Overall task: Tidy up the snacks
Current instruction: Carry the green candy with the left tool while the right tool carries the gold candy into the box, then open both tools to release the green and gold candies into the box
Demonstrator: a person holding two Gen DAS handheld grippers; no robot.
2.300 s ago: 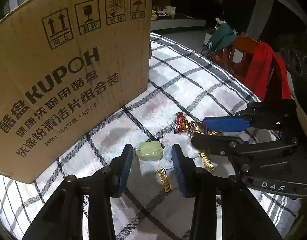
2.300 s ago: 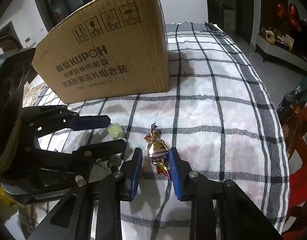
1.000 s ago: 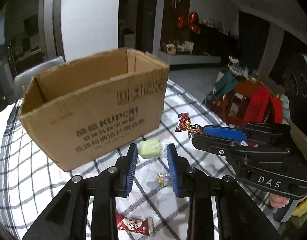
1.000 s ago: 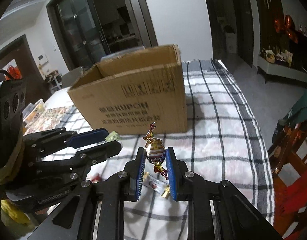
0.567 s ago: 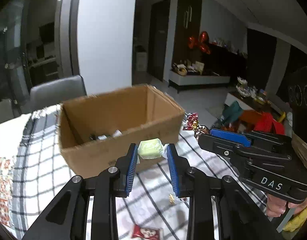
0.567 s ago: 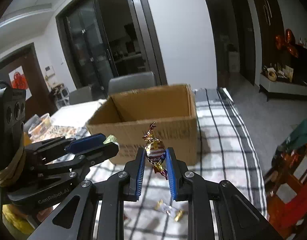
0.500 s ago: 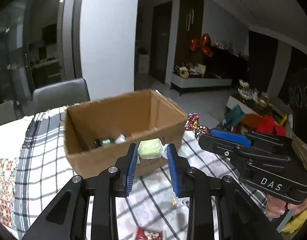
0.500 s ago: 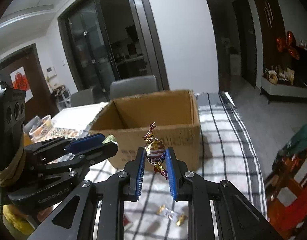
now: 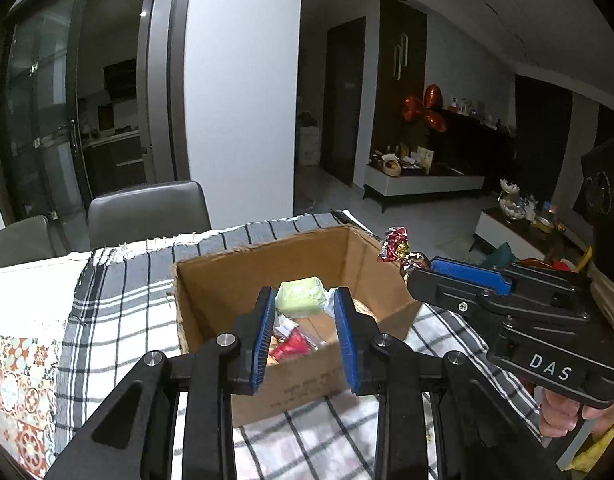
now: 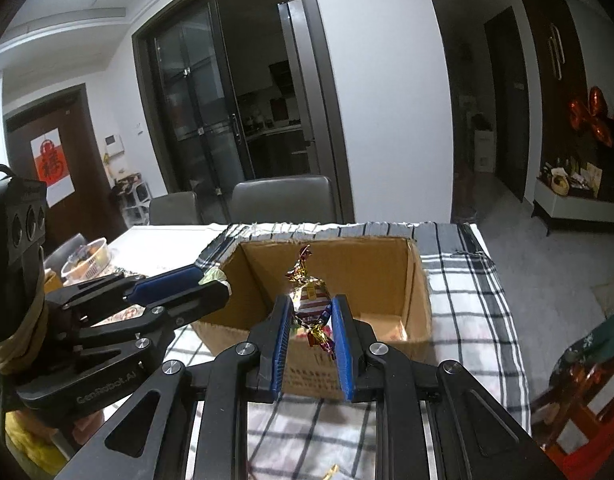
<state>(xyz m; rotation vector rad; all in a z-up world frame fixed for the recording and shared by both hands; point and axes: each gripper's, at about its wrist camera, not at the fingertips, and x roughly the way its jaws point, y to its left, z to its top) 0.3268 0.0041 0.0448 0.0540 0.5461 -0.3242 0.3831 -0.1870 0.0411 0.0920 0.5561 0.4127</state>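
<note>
Both of my hand-held grippers are loaded and raised over the open cardboard box (image 9: 211,292) on the worktop (image 9: 119,320).

Left hand-held gripper (image 9: 305,312): blue pads clamped on a pale green wrapped candy (image 9: 301,302). Through the left wrist camera the candy sits above the box's open mouth, inside the line of the near wall. Below it, on the box floor, lies a red wrapper (image 9: 295,342) among other small packets too jumbled to name.

Right hand-held gripper (image 10: 309,320): pads closed on a foil-wrapped candy (image 10: 309,294) with twisted red-gold ends, held upright, one twist pointing up and the other hanging between the pads. In the right wrist camera it lines up with the near wall and interior of the box.

The two tools are side by side, near each other but apart; the left one's fingertips reach the box's near-left corner in the right view.

Edges: the box flaps look cut or folded away and the rim is ragged. A checked cloth (image 10: 467,292) covers the worktop around the box, with bare cloth to the box's right running to the table edge. Grey chairs (image 10: 283,198) stand behind the far edge. A small gold-wrapped piece (image 10: 331,471) lies on the cloth near me.
</note>
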